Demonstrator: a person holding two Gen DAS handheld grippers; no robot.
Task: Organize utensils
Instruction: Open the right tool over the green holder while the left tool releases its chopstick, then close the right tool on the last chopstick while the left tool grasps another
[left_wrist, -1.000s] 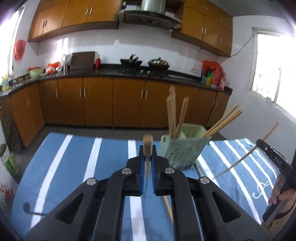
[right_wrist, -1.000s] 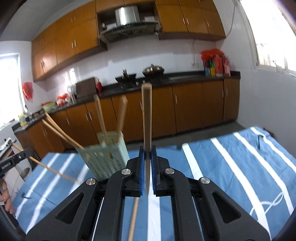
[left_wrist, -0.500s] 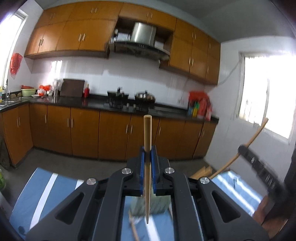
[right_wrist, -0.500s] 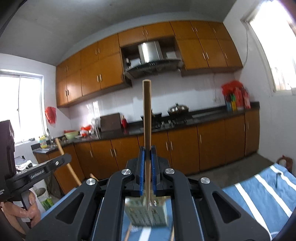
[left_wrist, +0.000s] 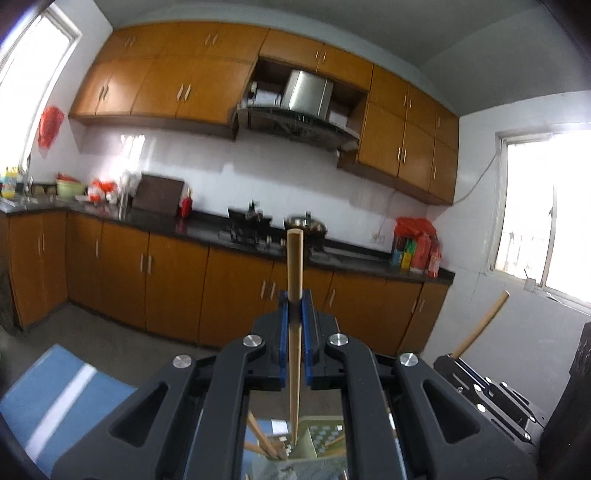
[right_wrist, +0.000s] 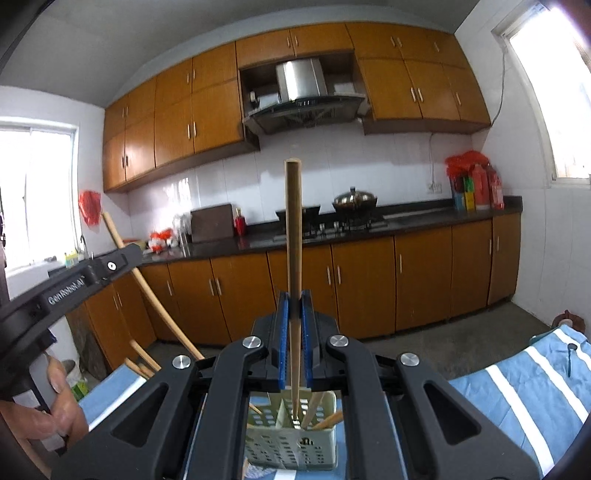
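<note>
Two grippers were in use, each clenched on one wooden chopstick. The left gripper (left_wrist: 294, 299) held its chopstick (left_wrist: 294, 332) upright between two blue ribbed pads; the blunt upper end rose above the jaws and the tapered tip hung below them. The right gripper (right_wrist: 294, 301) gripped a second chopstick (right_wrist: 293, 258) in the same manner, with a longer length standing above the pads.

One pale green plastic basket (right_wrist: 291, 446) stood on the bench, directly below both grippers. Its walls were perforated with rows of small rectangular holes, and an inner wall divided it into compartments. In the right wrist view the tip of the held chopstick hung over the basket's middle compartment; whether it touched the basket could not be told. In the left wrist view the basket (left_wrist: 325, 439) showed only in part between the gripper arms, with the tip of the left chopstick over its opening.

At least three further chopsticks (right_wrist: 325, 419) leaned inside the basket; the exact count was hidden by the gripper bodies.

The bench was covered with one blue cloth (right_wrist: 517, 384) bearing white stripes. Each gripper body was matt black plastic with round metal bolt heads. One hand (right_wrist: 40, 410) was visible on the left gripper's handle.
</note>
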